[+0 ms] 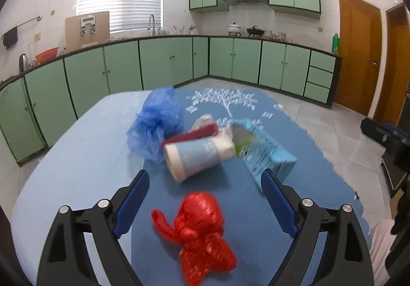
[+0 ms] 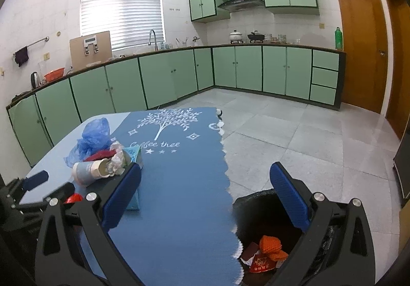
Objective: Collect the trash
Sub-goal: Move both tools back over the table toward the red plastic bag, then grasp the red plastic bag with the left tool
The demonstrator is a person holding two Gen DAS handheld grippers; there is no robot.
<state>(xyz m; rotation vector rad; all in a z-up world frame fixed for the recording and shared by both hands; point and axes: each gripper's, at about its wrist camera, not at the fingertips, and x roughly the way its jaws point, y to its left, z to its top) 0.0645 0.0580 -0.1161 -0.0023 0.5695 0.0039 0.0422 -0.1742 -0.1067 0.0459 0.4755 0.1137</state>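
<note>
The red bag (image 1: 202, 232), crumpled, lies on the blue mat (image 1: 230, 193) between the spread fingers of the left gripper (image 1: 205, 183); the pads do not touch it. Just ahead of this gripper lie a paper cup (image 1: 197, 158) on its side, a blue bag (image 1: 156, 124) and a light blue basket (image 1: 269, 150). The right gripper (image 2: 205, 178) is also spread and holds nothing. Below its right finger the bin (image 2: 258, 199), lined in black, stands on the floor beside the table edge, with orange and red trash (image 2: 266, 255) inside.
</note>
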